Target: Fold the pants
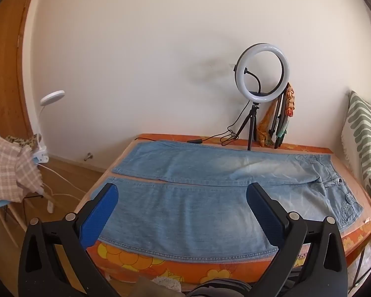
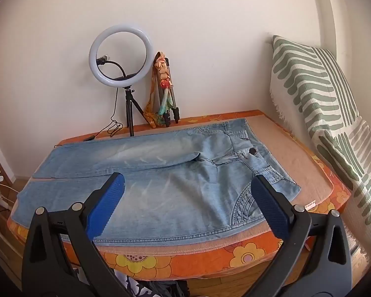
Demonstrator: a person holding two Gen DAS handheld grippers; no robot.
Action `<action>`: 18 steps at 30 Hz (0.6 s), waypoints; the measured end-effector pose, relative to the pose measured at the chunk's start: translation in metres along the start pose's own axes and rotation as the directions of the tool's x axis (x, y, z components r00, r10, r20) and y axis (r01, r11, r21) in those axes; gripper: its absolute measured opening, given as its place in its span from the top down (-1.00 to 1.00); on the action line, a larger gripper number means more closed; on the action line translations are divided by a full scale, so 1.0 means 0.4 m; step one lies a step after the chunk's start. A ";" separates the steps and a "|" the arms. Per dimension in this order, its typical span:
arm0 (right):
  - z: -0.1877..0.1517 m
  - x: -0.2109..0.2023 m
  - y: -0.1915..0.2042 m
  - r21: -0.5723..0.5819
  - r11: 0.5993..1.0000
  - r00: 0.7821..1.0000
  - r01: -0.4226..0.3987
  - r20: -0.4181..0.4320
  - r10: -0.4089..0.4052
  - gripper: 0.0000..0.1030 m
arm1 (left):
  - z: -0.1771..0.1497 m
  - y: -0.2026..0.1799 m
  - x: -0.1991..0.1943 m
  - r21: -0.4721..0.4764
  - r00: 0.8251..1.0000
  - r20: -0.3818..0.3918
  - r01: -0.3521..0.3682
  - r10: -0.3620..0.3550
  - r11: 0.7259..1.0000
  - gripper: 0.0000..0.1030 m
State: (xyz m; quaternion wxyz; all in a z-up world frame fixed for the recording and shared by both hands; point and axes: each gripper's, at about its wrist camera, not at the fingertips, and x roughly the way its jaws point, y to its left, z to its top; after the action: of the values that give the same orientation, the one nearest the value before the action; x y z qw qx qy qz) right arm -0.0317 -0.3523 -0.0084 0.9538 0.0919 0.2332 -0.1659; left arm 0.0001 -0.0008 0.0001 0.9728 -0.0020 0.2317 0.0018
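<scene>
Light blue jeans lie flat and unfolded on an orange flowered mattress, legs side by side pointing left, waist at the right. My left gripper is open and empty, held above the near leg. In the right wrist view the jeans show their waistband and button at the right. My right gripper is open and empty, held above the near hip and thigh area. Neither gripper touches the fabric.
A ring light on a tripod and a folded tripod with cloth stand at the mattress's far edge against the wall. A green-striped cushion leans at the right. A chair with checked cloth and a clip lamp stand at the left.
</scene>
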 end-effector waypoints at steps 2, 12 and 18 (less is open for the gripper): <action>-0.005 0.001 0.000 0.000 1.000 1.000 -0.002 -0.004 0.002 -1.00 | 0.000 0.000 0.003 -0.008 1.000 -0.007 0.004 -0.004 1.000 -0.99; -0.014 0.011 0.011 -0.008 1.000 1.000 -0.006 -0.007 0.006 -1.00 | 0.016 0.000 -0.007 -0.008 1.000 0.006 -0.002 0.002 1.000 -1.00; -0.013 0.011 0.013 -0.010 1.000 1.000 -0.005 -0.008 0.005 -1.00 | 0.011 -0.004 -0.008 -0.009 1.000 0.015 -0.003 0.004 1.000 -1.00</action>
State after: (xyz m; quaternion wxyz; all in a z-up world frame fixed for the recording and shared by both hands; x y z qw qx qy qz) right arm -0.0282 -0.3474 -0.0148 0.9537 0.0883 0.2375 -0.1621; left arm -0.0006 -0.0022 0.0055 0.9744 -0.0058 0.2246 0.0046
